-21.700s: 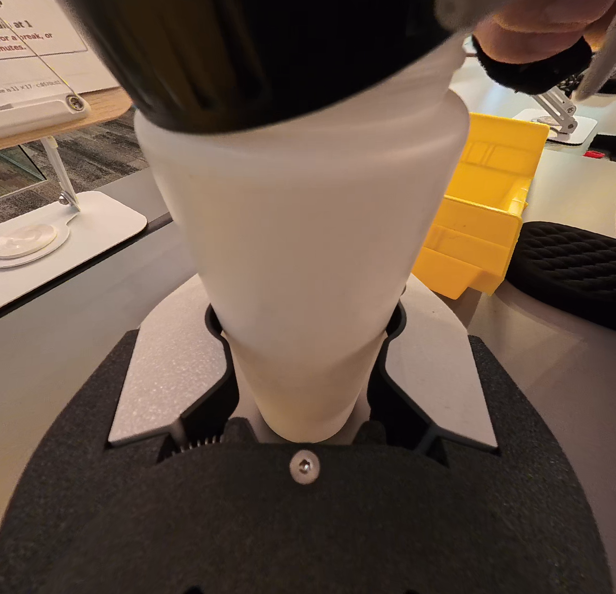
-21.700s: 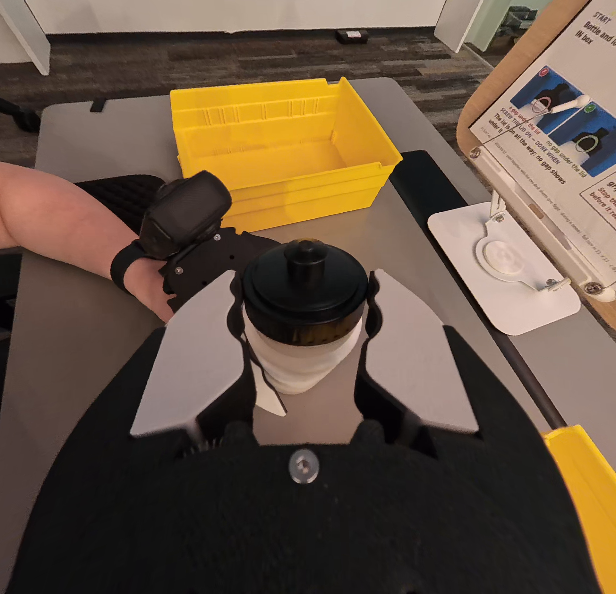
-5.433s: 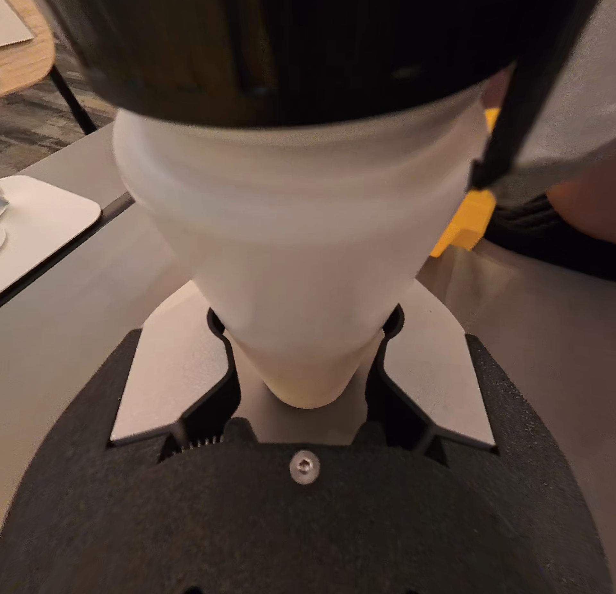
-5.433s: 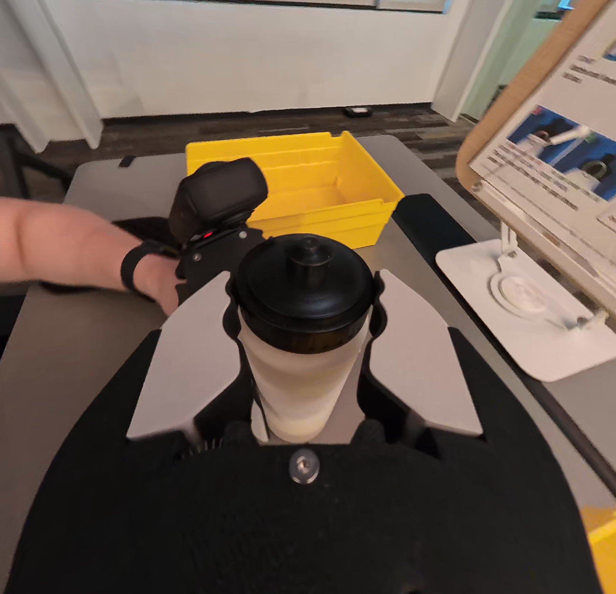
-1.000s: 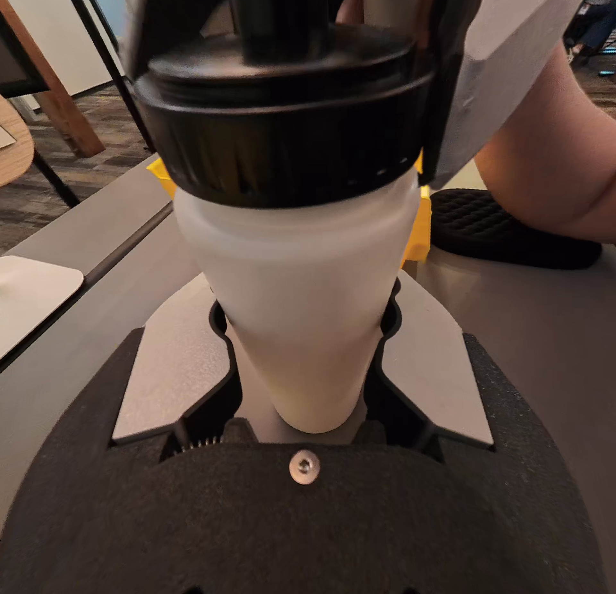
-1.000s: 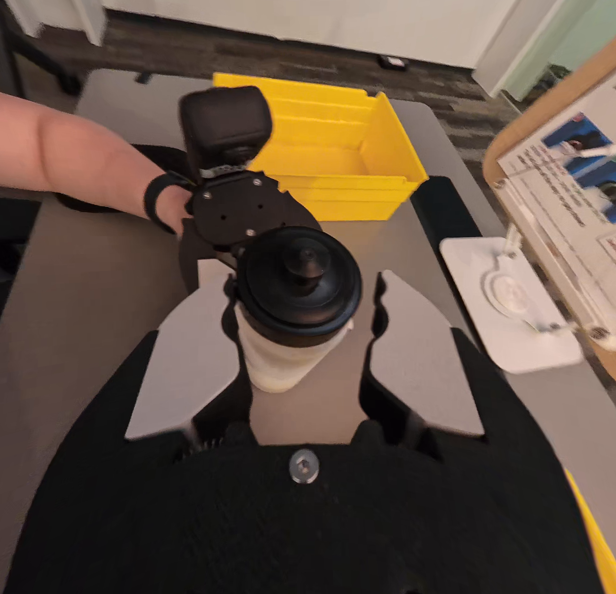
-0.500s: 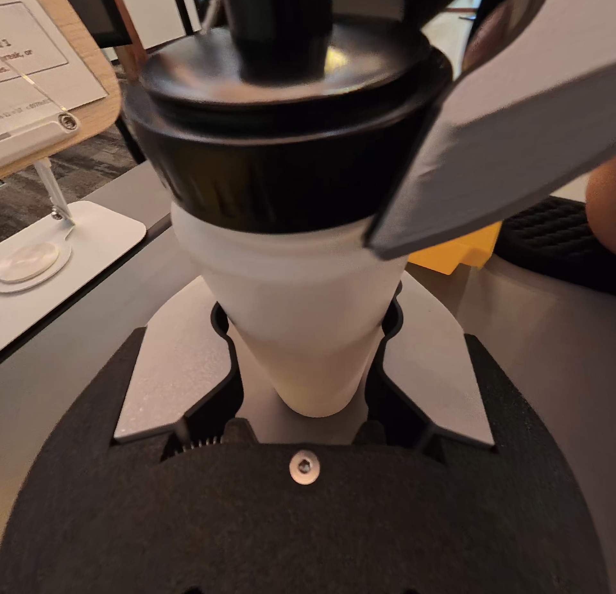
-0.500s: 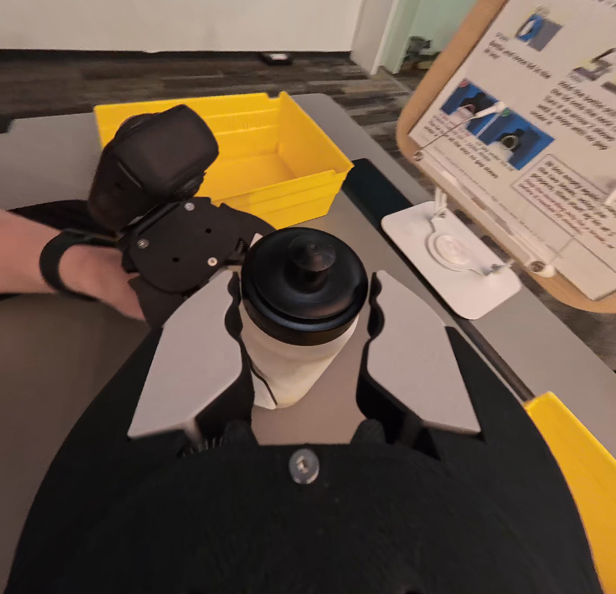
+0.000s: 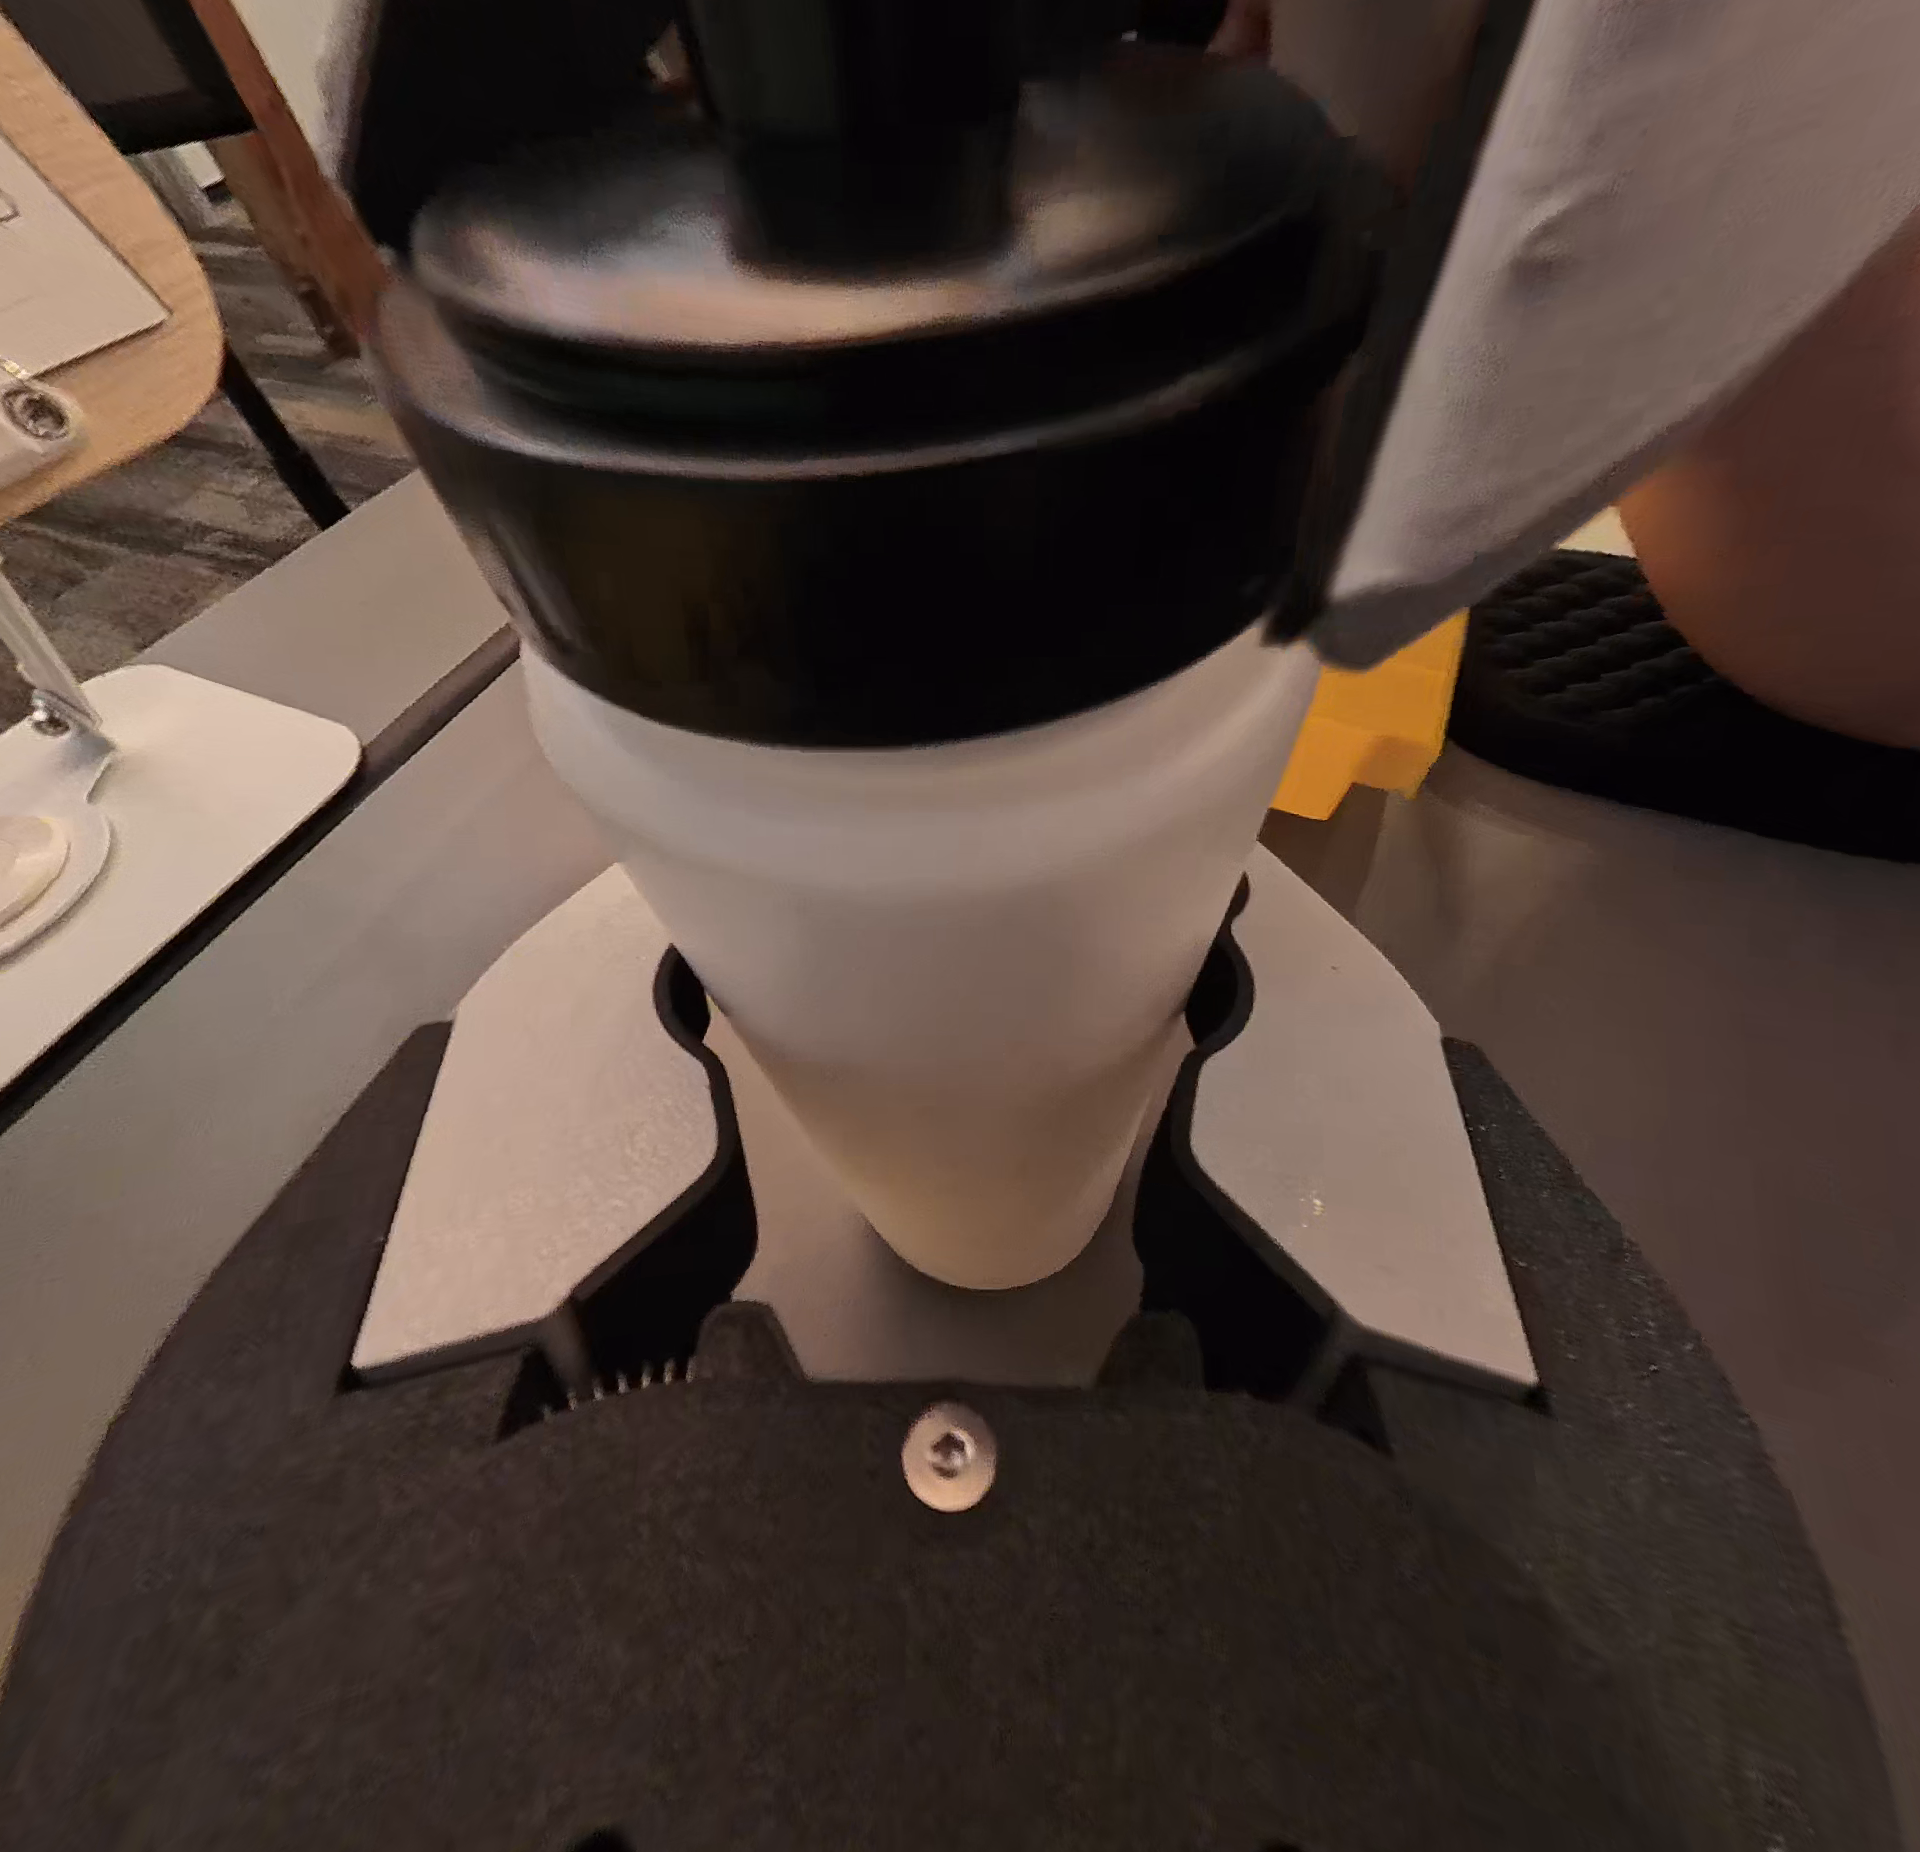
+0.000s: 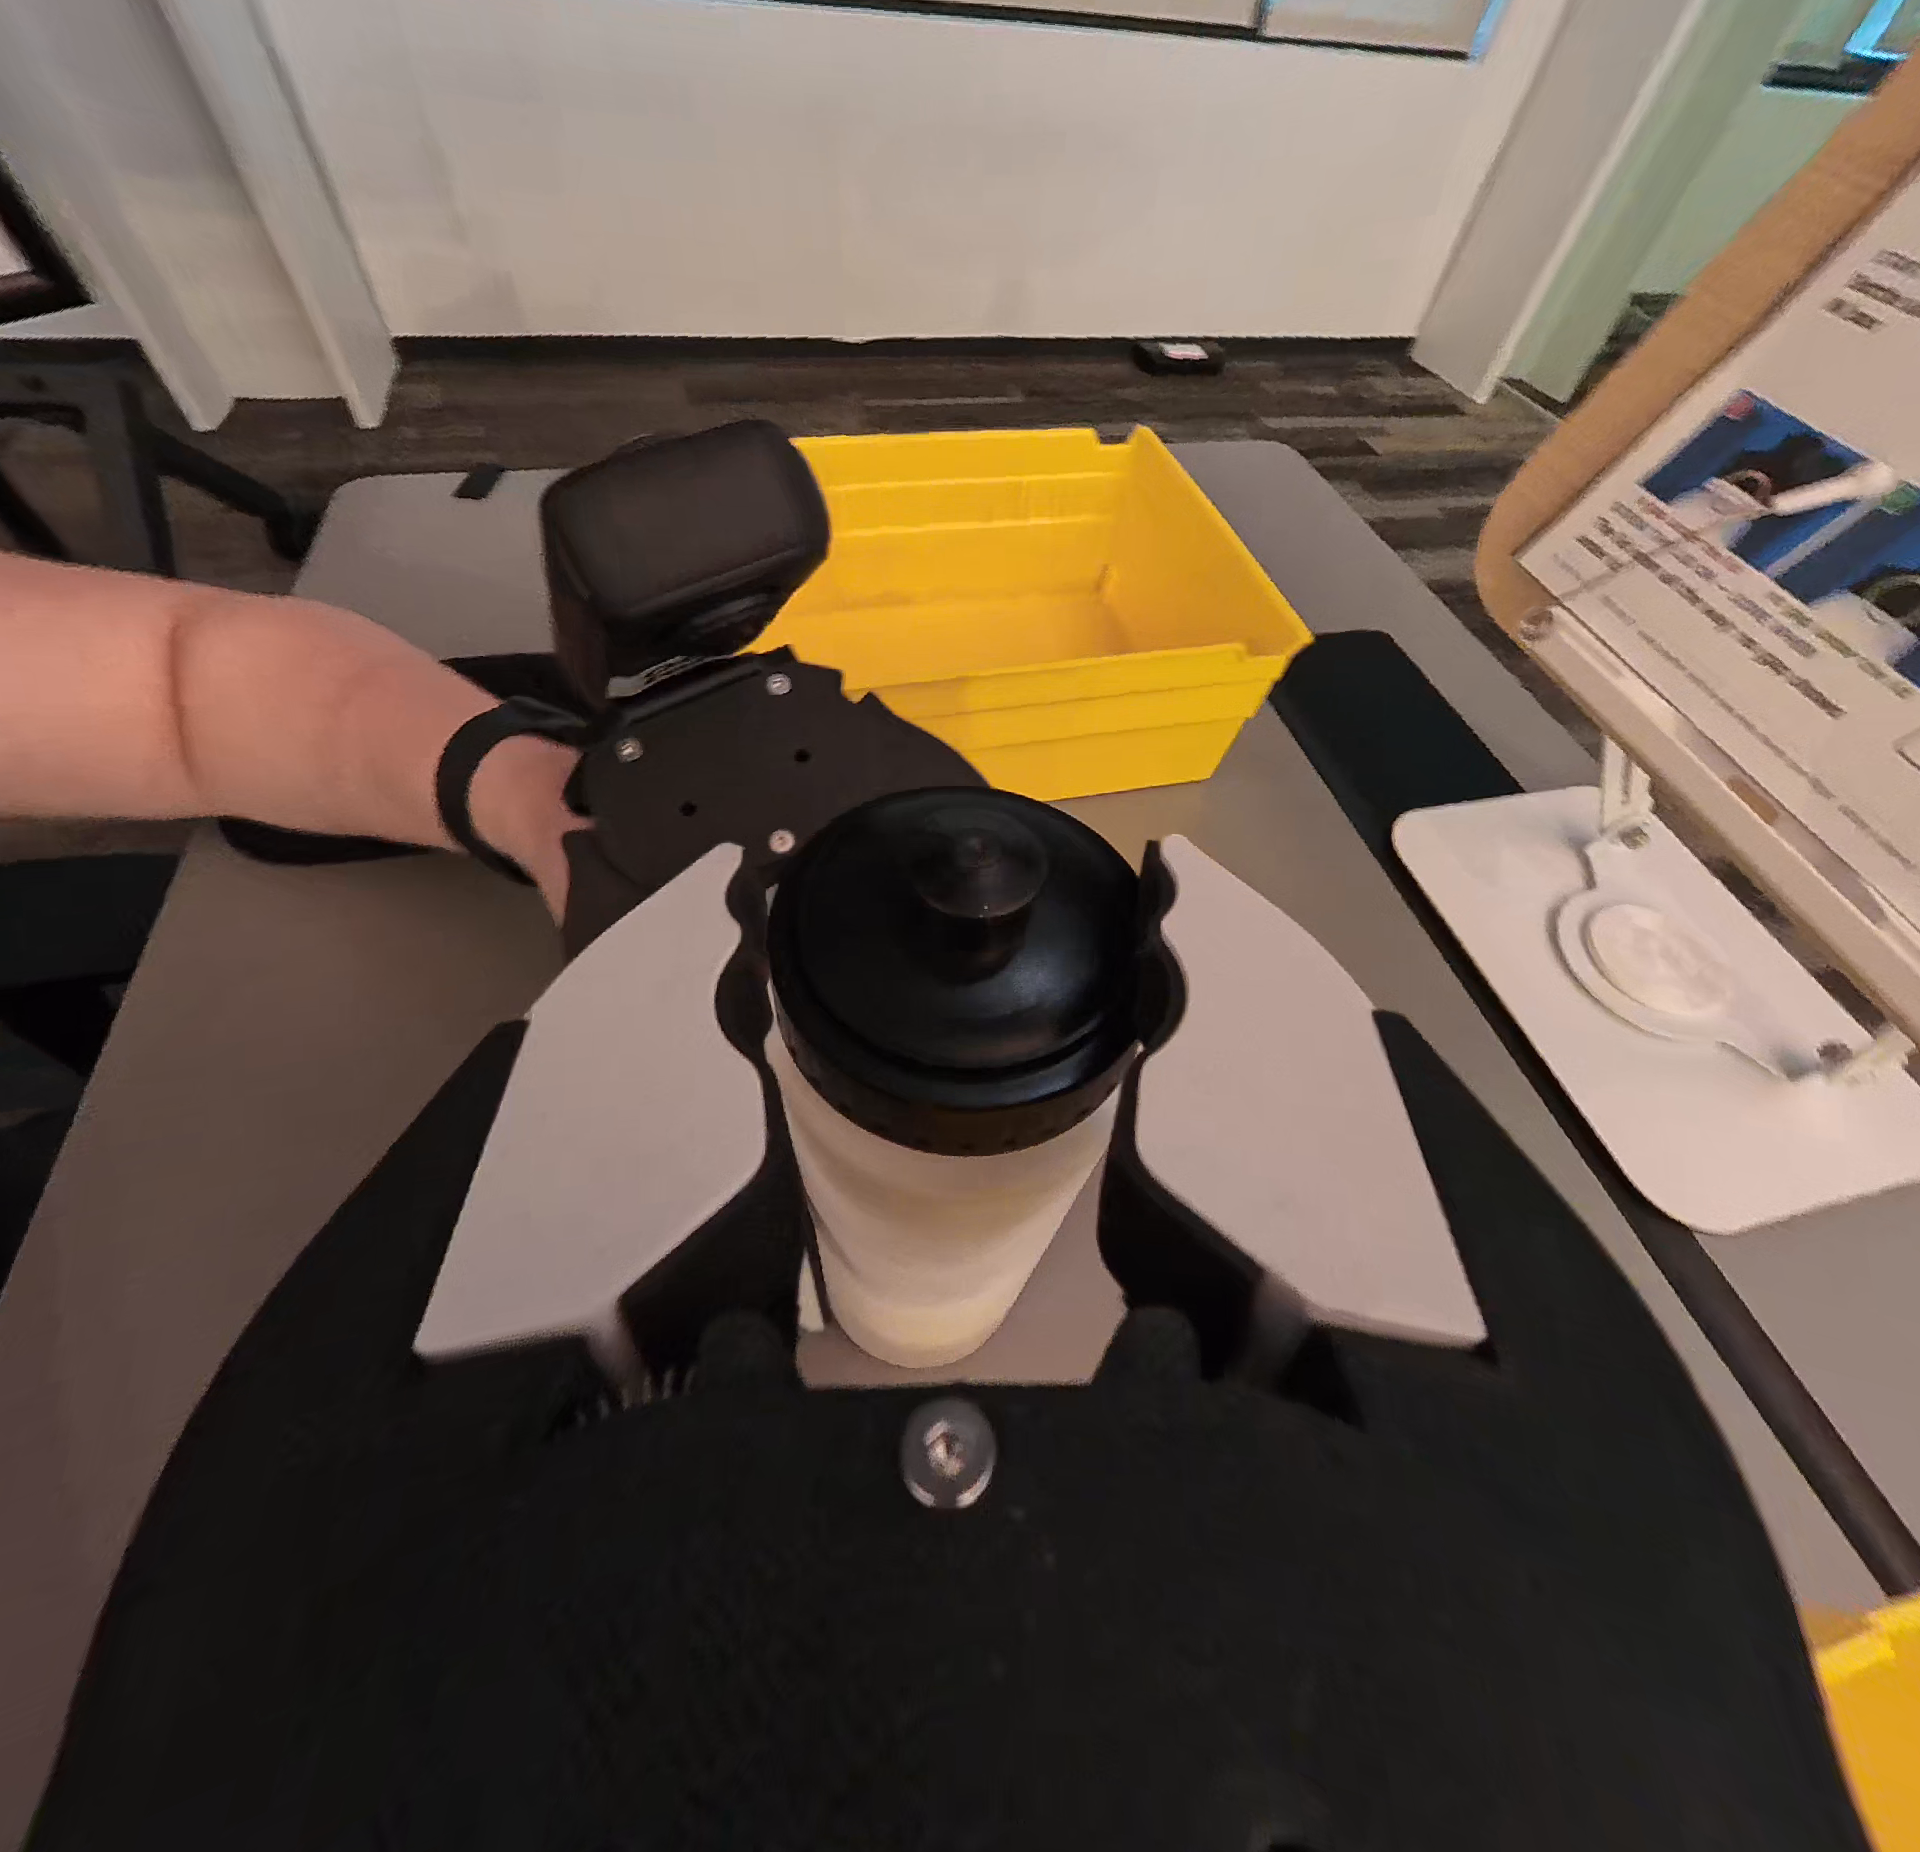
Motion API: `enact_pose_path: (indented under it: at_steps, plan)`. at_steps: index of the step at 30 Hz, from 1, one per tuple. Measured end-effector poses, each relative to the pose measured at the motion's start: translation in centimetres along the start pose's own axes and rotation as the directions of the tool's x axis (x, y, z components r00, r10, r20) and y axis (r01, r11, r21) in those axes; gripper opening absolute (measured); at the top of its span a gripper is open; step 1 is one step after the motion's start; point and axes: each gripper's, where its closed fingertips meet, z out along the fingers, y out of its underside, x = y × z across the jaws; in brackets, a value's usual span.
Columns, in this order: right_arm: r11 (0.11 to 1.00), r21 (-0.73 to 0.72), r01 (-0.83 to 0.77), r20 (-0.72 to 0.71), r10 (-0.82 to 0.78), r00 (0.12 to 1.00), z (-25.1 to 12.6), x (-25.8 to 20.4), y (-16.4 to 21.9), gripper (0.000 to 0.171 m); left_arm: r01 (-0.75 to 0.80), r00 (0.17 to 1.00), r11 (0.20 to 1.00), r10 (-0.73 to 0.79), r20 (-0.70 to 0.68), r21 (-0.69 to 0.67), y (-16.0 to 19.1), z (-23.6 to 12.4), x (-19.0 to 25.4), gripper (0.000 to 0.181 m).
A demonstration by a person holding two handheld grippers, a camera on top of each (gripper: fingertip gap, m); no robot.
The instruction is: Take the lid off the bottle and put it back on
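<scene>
Two tongs [image 9: 951, 981] [image 10: 951, 955], one bottle [image 9: 935, 971], one lid [image 10: 951, 961]

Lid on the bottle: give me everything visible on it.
The lid is a black, round screw cap that looks like plastic, with a fine-ribbed skirt and a push-pull spout knob on top. It sits on the upright white bottle, no gap visible beneath it. The right hand-held gripper has a finger on each side of its rim; the left hand-held gripper clamps the bottle lower down.

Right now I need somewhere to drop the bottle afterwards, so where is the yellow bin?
In the right wrist view the yellow bin sits on the grey table, beyond the bottle, just past the left gripper.
</scene>
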Motion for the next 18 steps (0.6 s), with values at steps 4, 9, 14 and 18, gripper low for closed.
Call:
enact_pose_path:
  at_steps: [4, 9, 14, 18]
  plan:
    - [0.998, 0.02, -0.059, -0.242, 0.062, 0.968, 0.9, 1.2, -0.3, 0.069, 0.055, 0.996, 0.998, -0.053, 0.068, -0.027, 0.2, -0.2, -1.0, 0.092]
    - [0.999, -0.023, -0.024, -0.25, 0.018, 0.968, 0.9, 1.0, -0.2, 0.074, 0.032, 0.999, 0.999, -0.031, 0.039, -0.034, 0.2, -0.2, -0.8, 0.092]
    - [1.0, 0.006, 0.0, 0.036, 0.0, 0.999, -0.6, 0.2, 0.1, 0.079, -0.027, 0.998, 0.999, 0.025, -0.056, -0.021, 0.1, -0.1, 0.4, 0.093]
    - [1.0, 0.012, -0.009, 0.067, 0.009, 0.998, -0.4, -0.2, 0.1, 0.072, -0.018, 0.999, 0.999, 0.017, -0.043, -0.033, 0.2, -0.1, 0.3, 0.093]
